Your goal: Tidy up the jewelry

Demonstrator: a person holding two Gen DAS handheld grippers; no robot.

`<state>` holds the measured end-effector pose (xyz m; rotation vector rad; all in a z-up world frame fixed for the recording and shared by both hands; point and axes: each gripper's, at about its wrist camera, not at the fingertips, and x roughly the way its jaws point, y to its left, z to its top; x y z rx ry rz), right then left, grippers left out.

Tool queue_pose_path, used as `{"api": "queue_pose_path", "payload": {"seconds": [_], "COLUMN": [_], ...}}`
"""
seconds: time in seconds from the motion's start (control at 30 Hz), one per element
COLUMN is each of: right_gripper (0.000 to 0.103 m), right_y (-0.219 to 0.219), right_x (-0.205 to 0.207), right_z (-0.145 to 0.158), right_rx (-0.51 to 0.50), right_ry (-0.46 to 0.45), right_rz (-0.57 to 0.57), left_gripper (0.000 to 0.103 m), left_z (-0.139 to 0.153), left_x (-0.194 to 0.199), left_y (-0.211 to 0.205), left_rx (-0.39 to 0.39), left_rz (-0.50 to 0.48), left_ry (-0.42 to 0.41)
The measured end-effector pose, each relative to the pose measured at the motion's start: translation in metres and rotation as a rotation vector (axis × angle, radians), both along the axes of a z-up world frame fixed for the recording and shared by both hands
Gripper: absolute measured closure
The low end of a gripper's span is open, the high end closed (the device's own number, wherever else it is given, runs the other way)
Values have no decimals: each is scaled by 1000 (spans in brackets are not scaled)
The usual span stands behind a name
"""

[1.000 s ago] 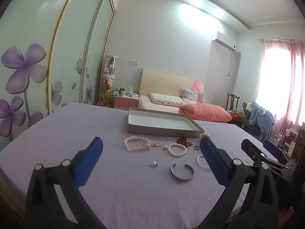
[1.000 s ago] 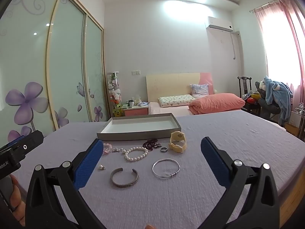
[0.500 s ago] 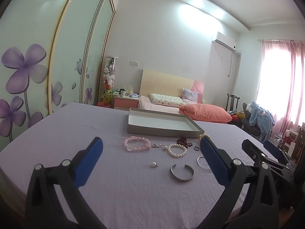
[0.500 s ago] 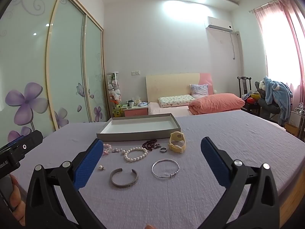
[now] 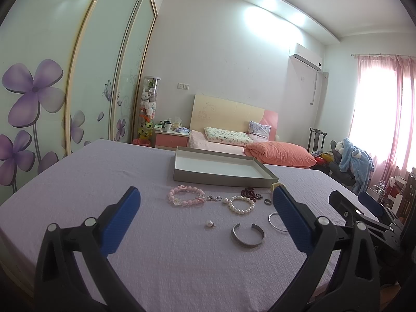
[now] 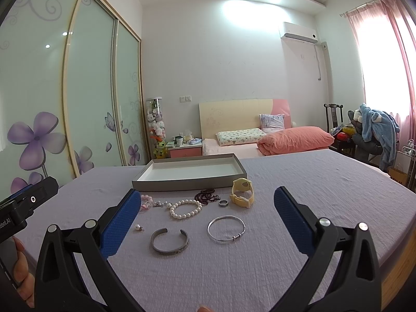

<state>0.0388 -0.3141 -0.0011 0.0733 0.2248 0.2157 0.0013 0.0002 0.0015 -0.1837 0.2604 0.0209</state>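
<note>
Jewelry lies scattered on a lilac cloth in front of a shallow grey tray (image 5: 221,179) (image 6: 187,184) with a white floor. Near the tray are a pink bead bracelet (image 5: 186,195), a pearl bracelet (image 6: 185,208), dark red beads (image 6: 207,196), a small ring (image 6: 223,202) and a yellow watch (image 6: 242,192). Closer lie a grey cuff (image 6: 169,241), a thin silver bangle (image 6: 226,228) and a pearl earring (image 5: 209,224). My left gripper (image 5: 206,202) and right gripper (image 6: 205,205) hang open above the near cloth, each holding nothing.
The cloth-covered table (image 6: 325,182) ends at an edge on the right. Beyond it stand a bed with an orange duvet (image 6: 296,135), a nightstand (image 6: 185,148), a chair with blue clothes (image 6: 374,130) and sliding wardrobe doors (image 6: 88,91). A hand (image 6: 22,265) grips the other tool at left.
</note>
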Motion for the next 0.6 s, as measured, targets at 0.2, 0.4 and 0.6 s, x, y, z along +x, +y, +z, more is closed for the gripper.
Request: {"api": "queue_pose_path", "payload": {"seconds": [0.2,0.4,0.6], "right_gripper": [2,2,2], "right_y": [0,0,-1], "right_x": [0,0,-1], "right_z": [-1,1,2], "right_rx": [0,1,1], "right_ry": [0,2,1], "right_rz": [0,0,-1], "left_gripper": [4,4,4], "left_z": [0,0,4], "left_x": [0,0,-1], "left_y": [0,0,2], "left_rx": [-1,-1,-1], "left_rz": [0,1,0], "left_ry": [0,0,-2]}}
